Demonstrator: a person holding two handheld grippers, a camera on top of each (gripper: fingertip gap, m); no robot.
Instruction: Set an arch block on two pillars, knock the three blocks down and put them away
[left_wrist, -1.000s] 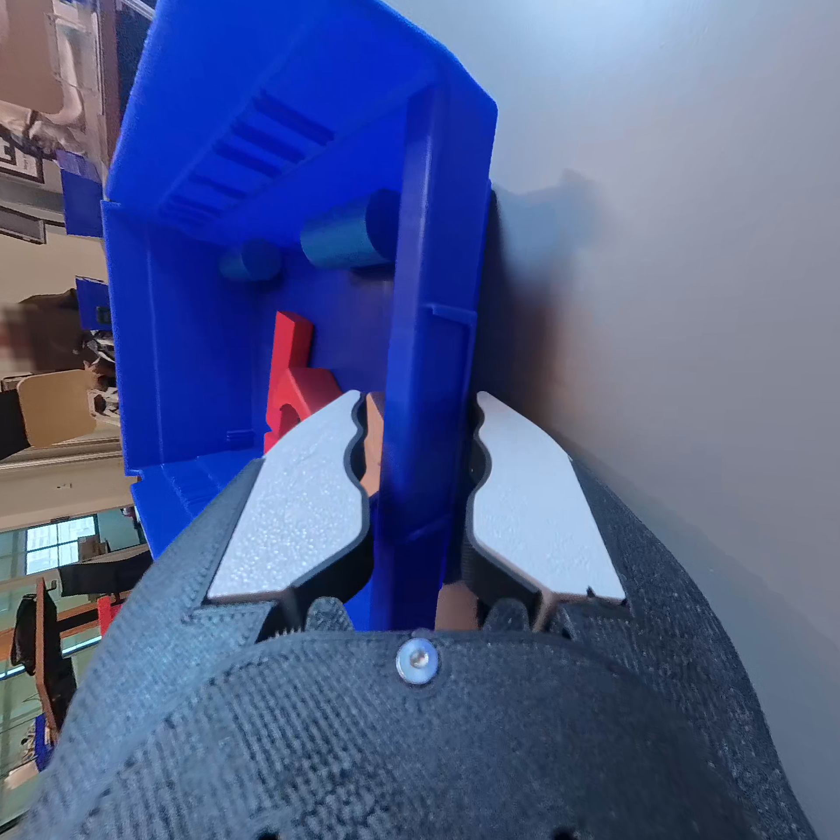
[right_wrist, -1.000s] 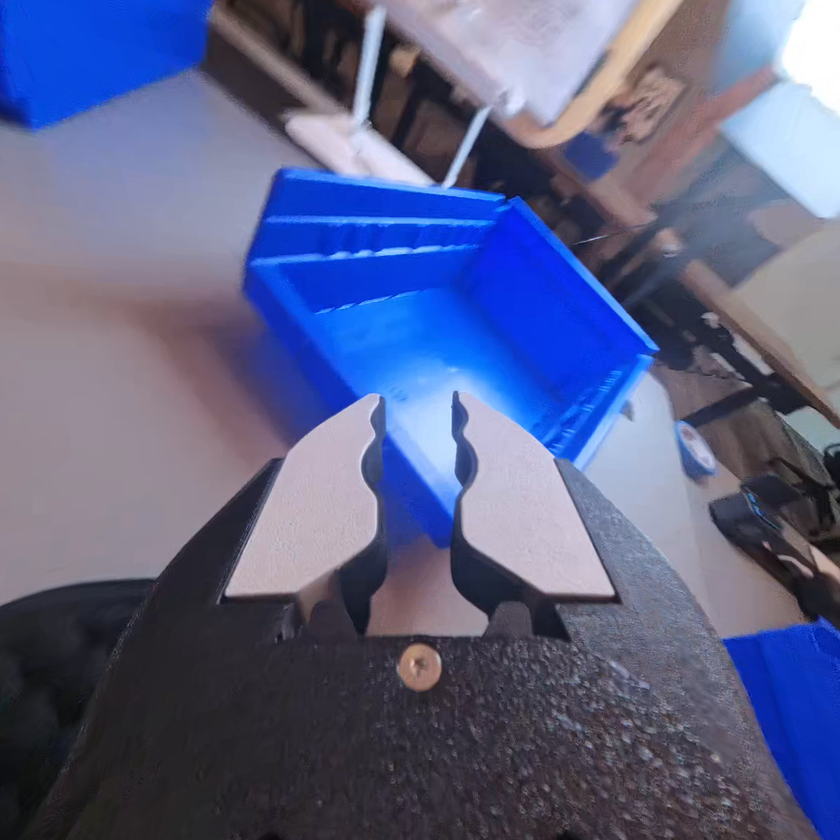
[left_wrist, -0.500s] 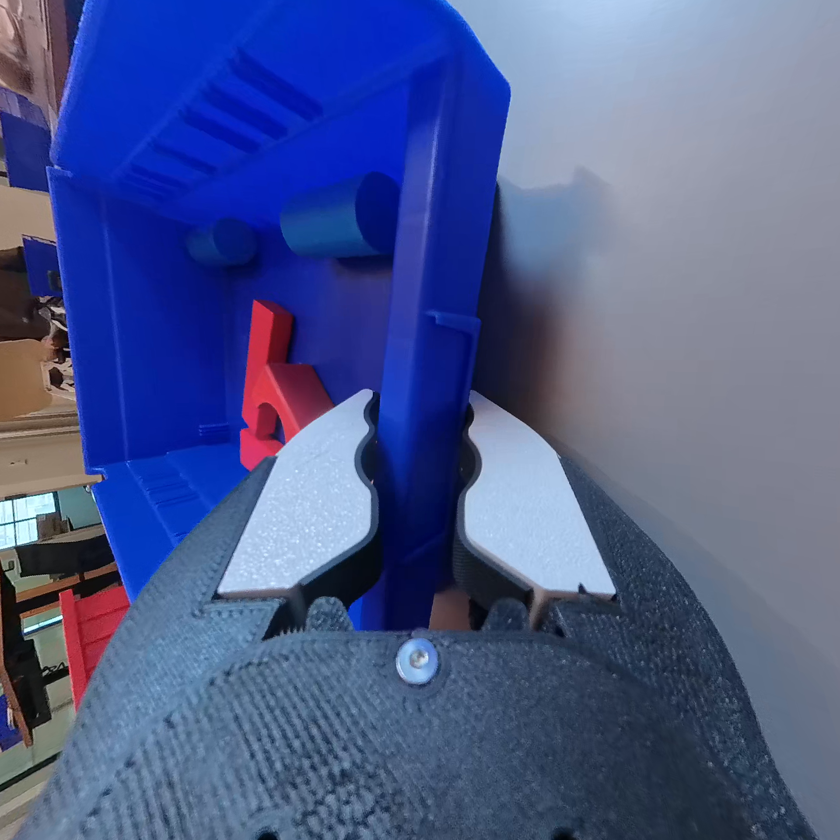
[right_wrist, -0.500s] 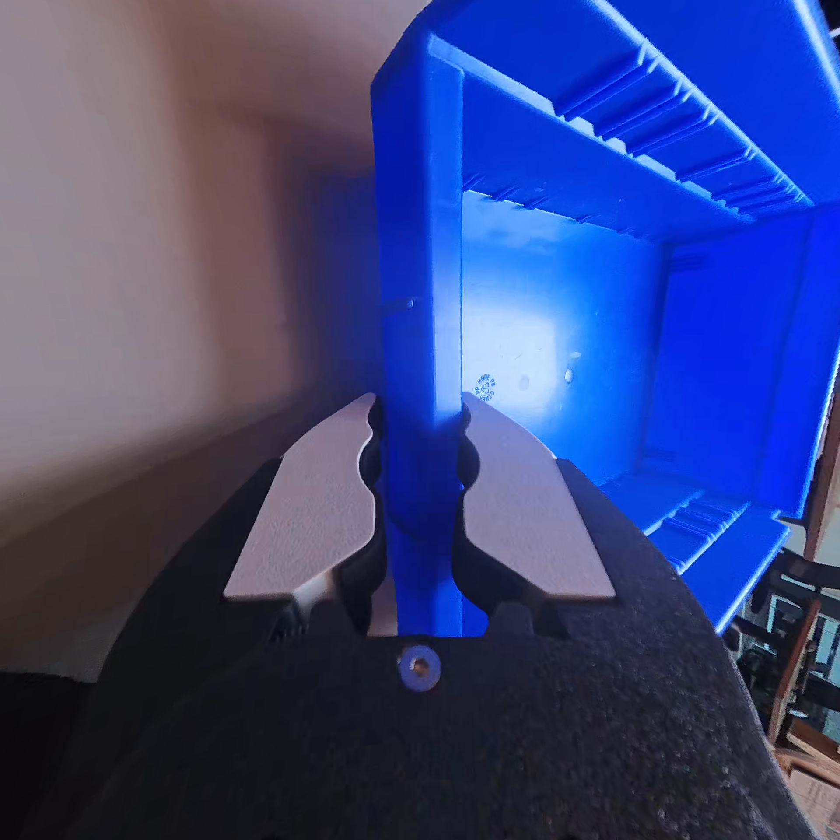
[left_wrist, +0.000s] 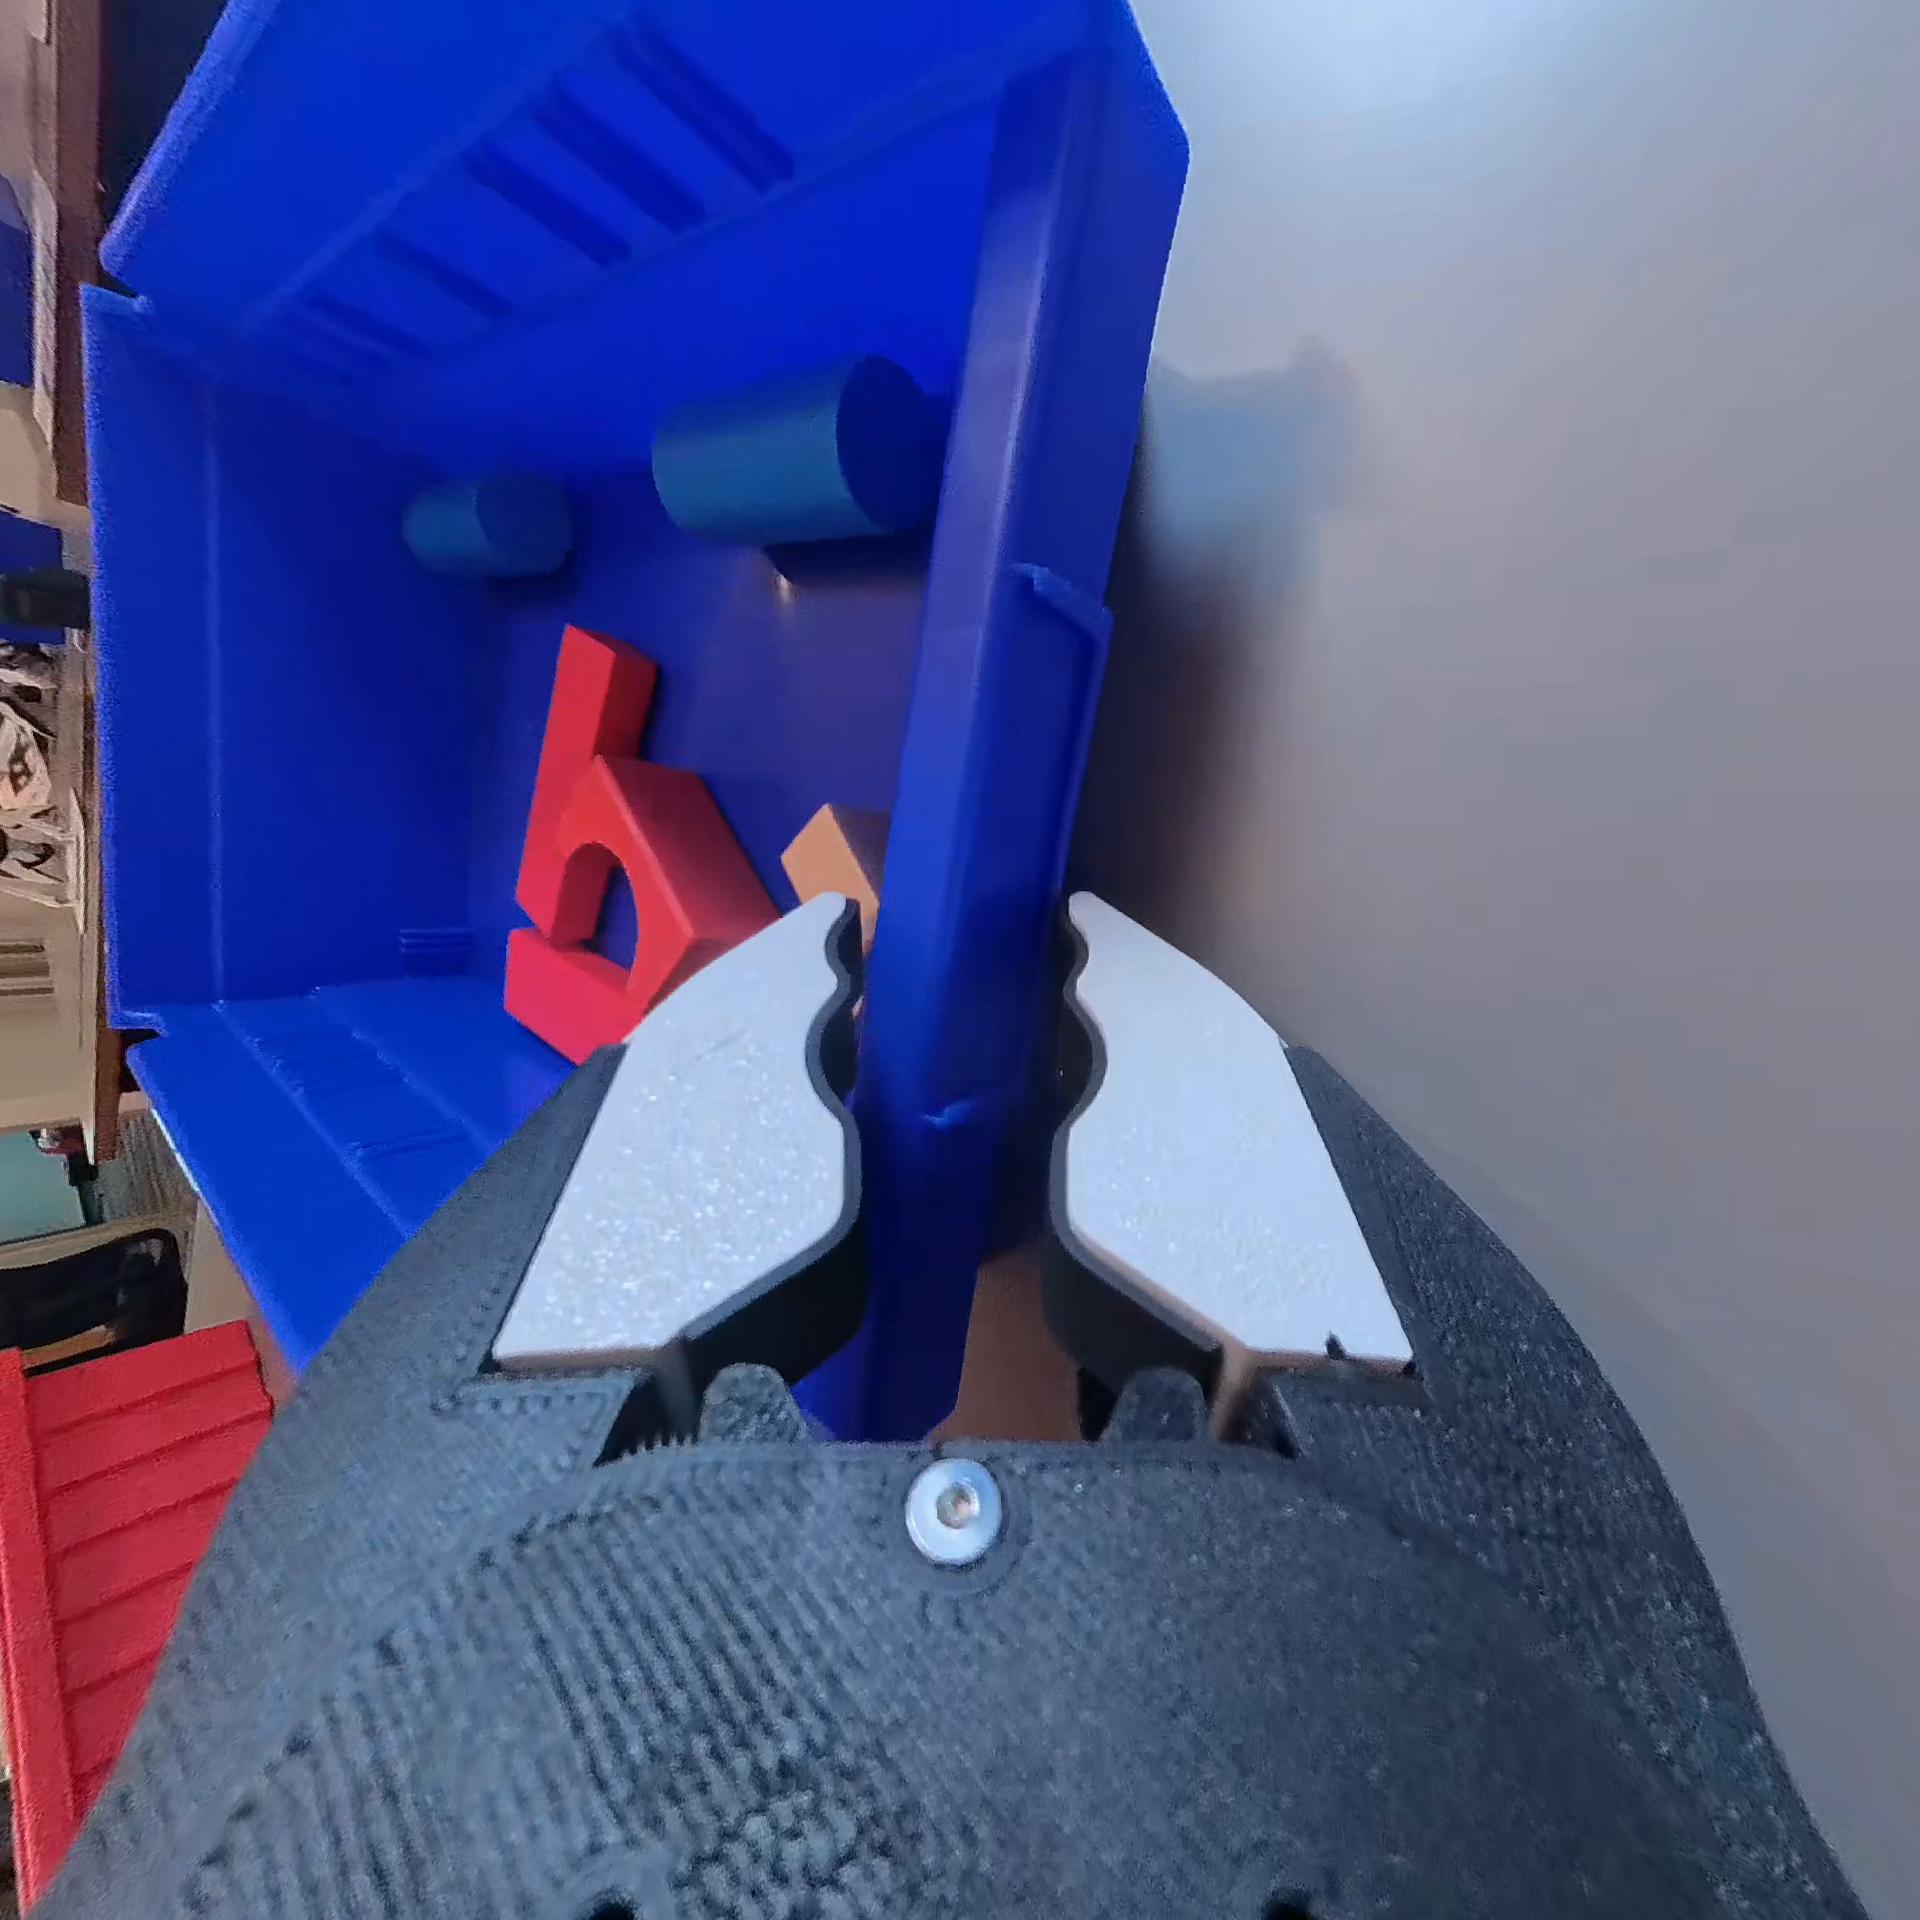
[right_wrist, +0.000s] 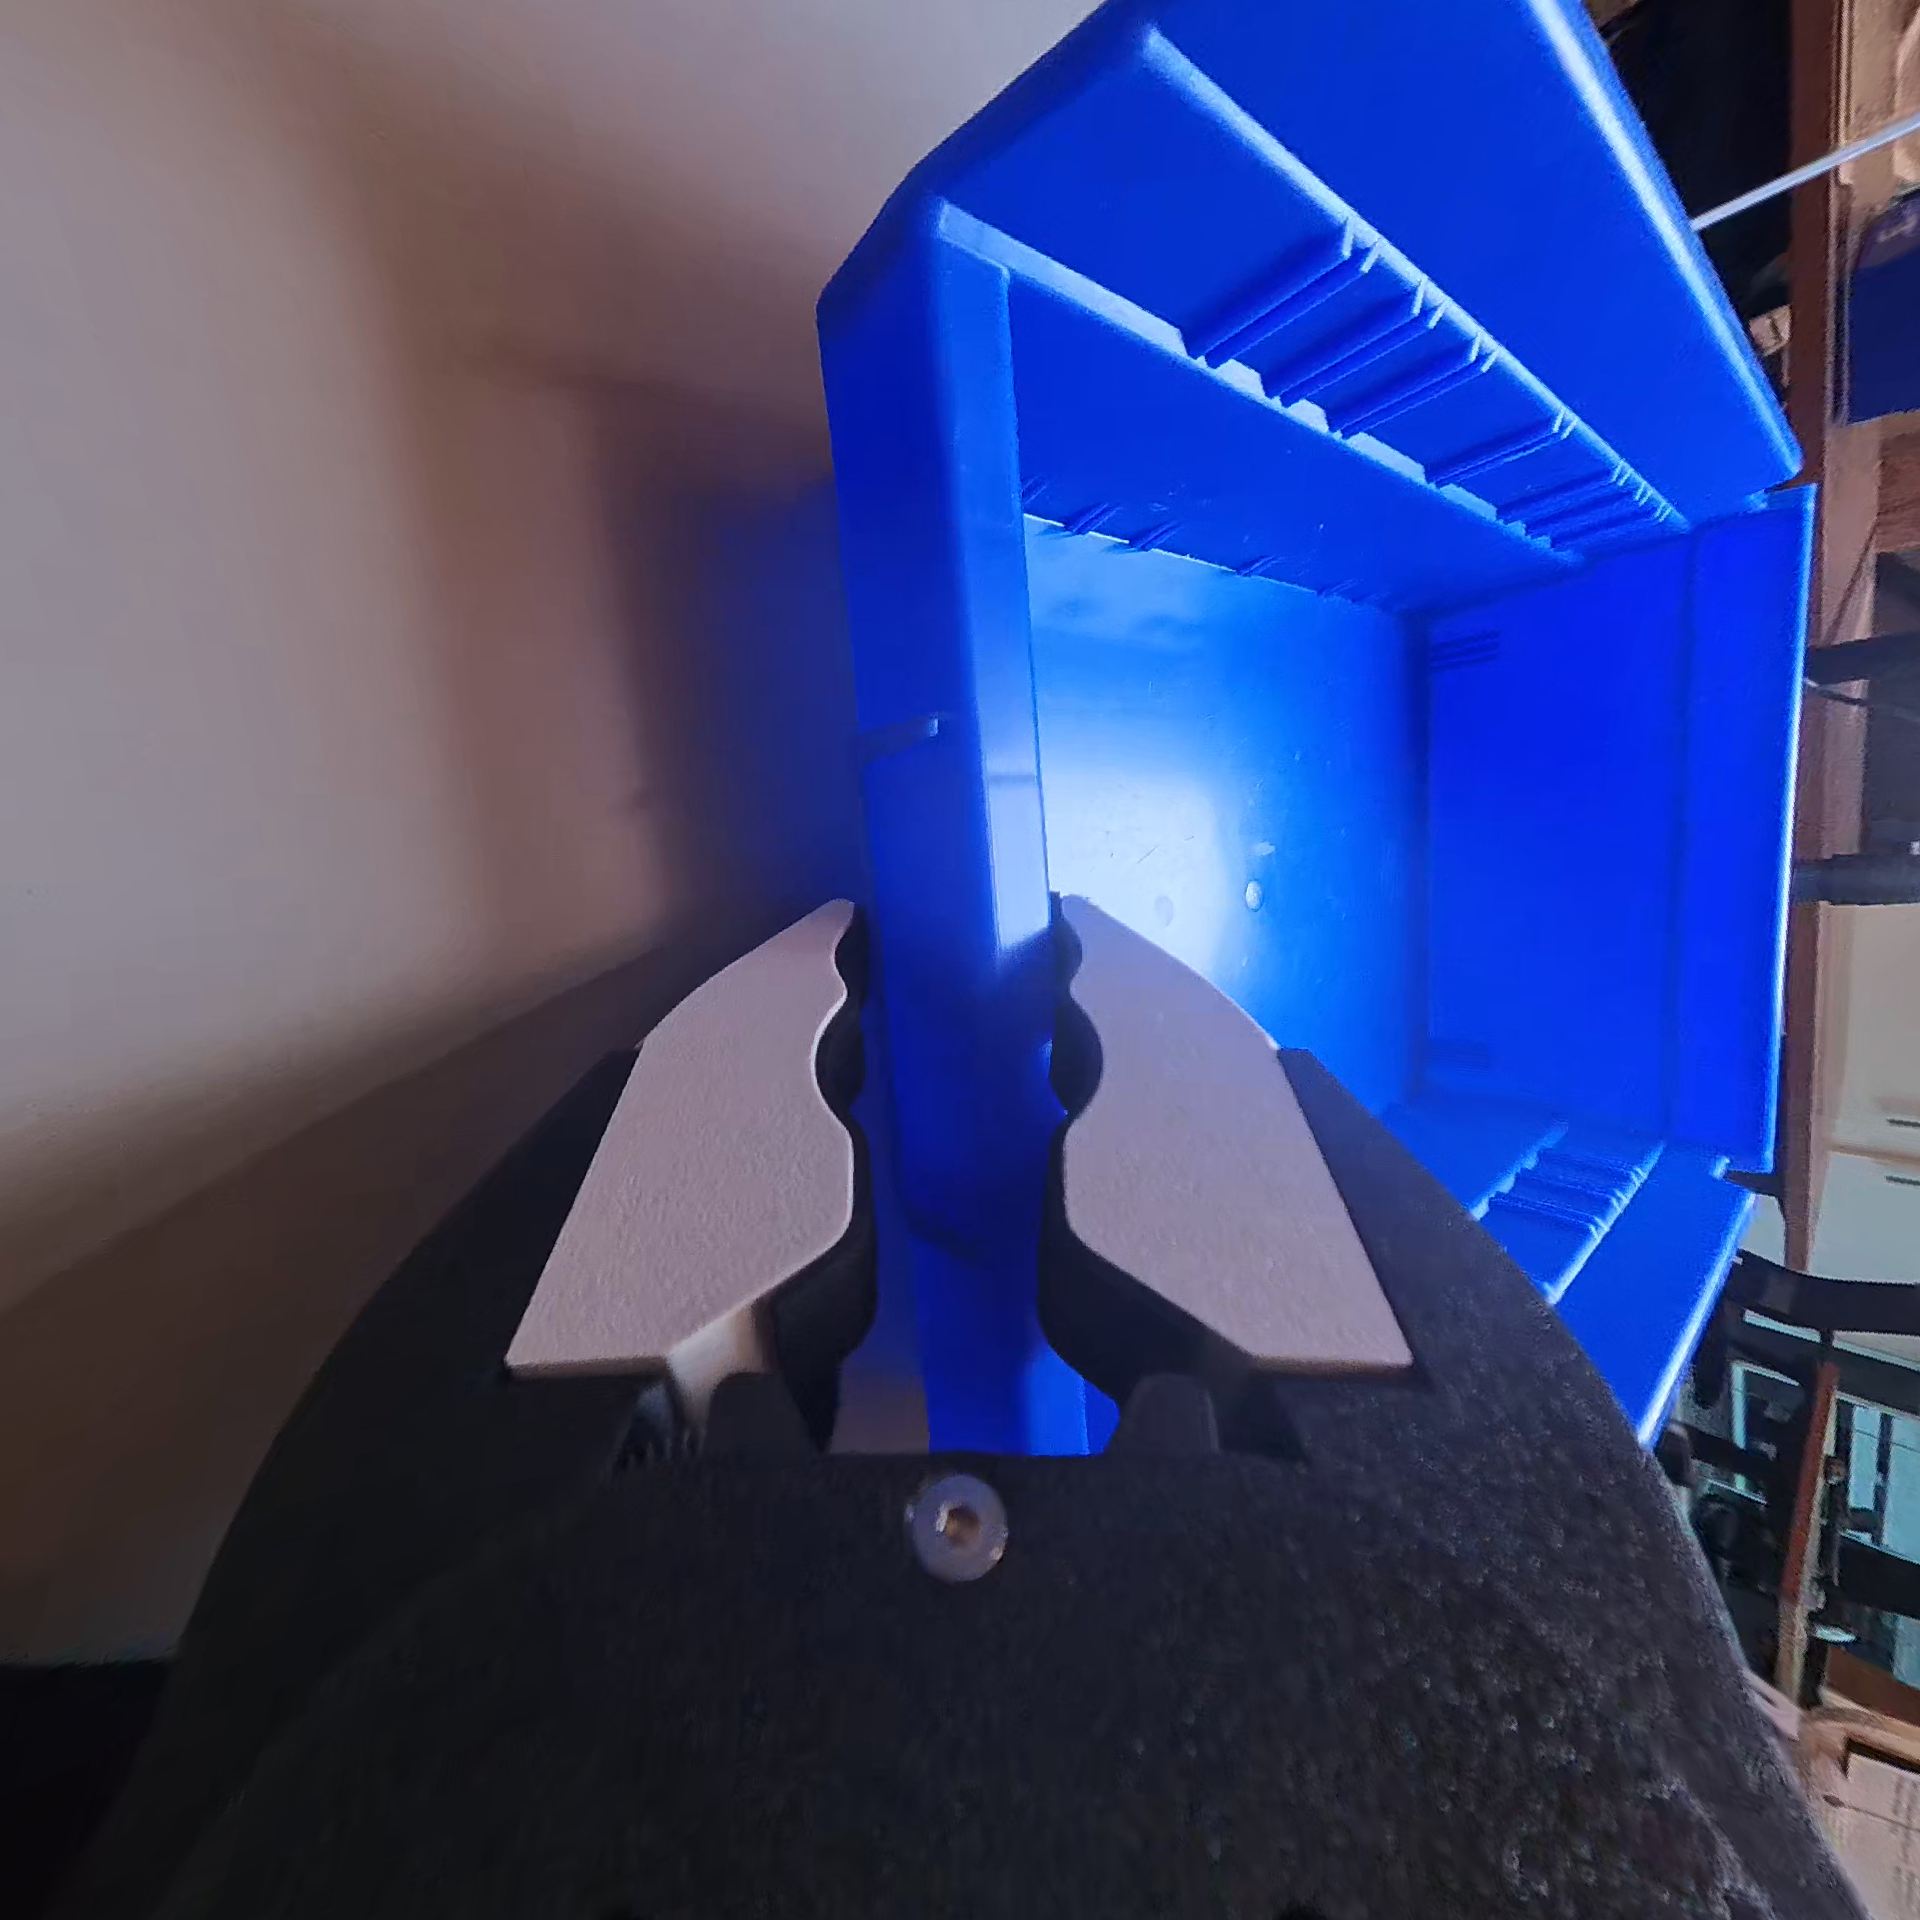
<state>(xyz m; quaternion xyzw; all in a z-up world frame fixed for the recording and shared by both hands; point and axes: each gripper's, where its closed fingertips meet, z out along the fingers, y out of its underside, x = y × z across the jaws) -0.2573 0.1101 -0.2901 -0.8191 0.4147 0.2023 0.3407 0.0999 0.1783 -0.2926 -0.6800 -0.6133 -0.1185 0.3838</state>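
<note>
Left gripper (left_wrist: 961, 914) is clamped on the side wall of a blue bin (left_wrist: 997, 644), 1 finger inside, 1 outside, wall running up between them. Right gripper (right_wrist: 956, 914) is pinched the same way on the wall of a second blue bin (right_wrist: 935, 582), which looks empty (only bare floor showing).

Blocks sit in the left bin: red arch block (left_wrist: 623, 883) lies on the floor close to the gripped wall, just past the inner fingertip, not touching it as far as I can tell. An orange block (left_wrist: 831, 852) sits tight against that wall right at the fingertip. 2 teal cylinder pillars (left_wrist: 790, 468) lie at the far end, well apart from the gripper, the larger 1 up against the same wall.

Judgement: blocks are already stowed, so this step is moving the bins. Keep both grips firm and deep on the walls, hold the bins level, move slow so the cylinders don't roll. Bins rest on the grey tabletop (left_wrist: 1558, 727).
</note>
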